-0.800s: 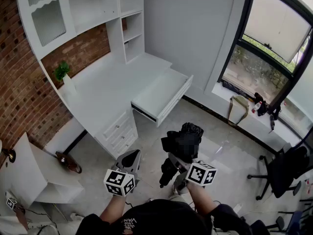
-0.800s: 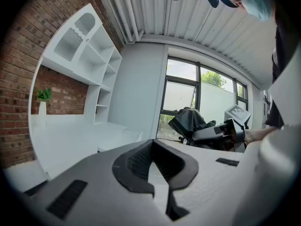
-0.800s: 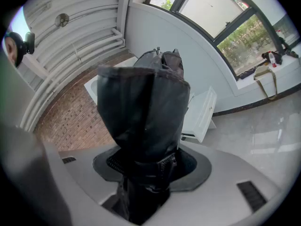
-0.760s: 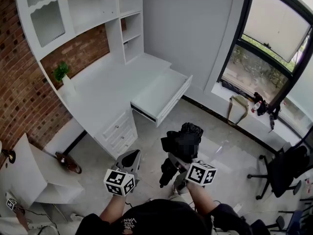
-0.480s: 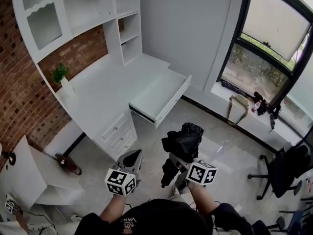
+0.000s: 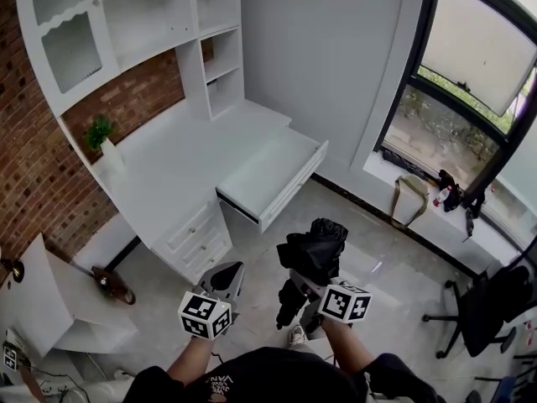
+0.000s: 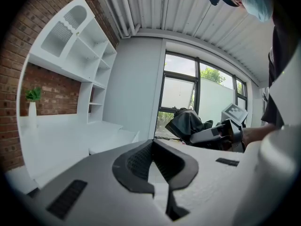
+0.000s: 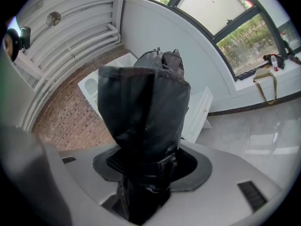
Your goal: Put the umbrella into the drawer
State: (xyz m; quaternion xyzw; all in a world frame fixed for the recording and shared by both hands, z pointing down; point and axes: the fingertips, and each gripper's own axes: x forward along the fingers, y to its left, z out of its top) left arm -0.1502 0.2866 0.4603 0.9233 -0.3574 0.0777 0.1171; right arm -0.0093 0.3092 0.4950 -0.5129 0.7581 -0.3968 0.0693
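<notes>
A folded black umbrella [image 6: 312,253] stands out of my right gripper [image 6: 295,289], whose jaws are shut on its lower part; in the right gripper view the umbrella [image 8: 145,108] fills the middle above the gripper [image 8: 145,175]. The white drawer [image 6: 290,193] hangs open from the desk, ahead of and above both grippers, and it holds nothing that I can see. My left gripper [image 6: 226,272] is to the umbrella's left, jaws together and empty. In the left gripper view that gripper [image 7: 157,173] points towards the desk, with the umbrella [image 7: 185,124] off to its right.
A white desk [image 6: 168,170] with shelves runs along the brick wall, and a small plant in a white vase [image 6: 102,139] stands on it. A bag [image 6: 409,196] lies under the window. An office chair [image 6: 485,302] is at the right, a white board [image 6: 52,302] at the left.
The head view has drifted a little, so the desk and drawer sit slightly lower and further left. Both grippers keep their places, the right one still on the umbrella.
</notes>
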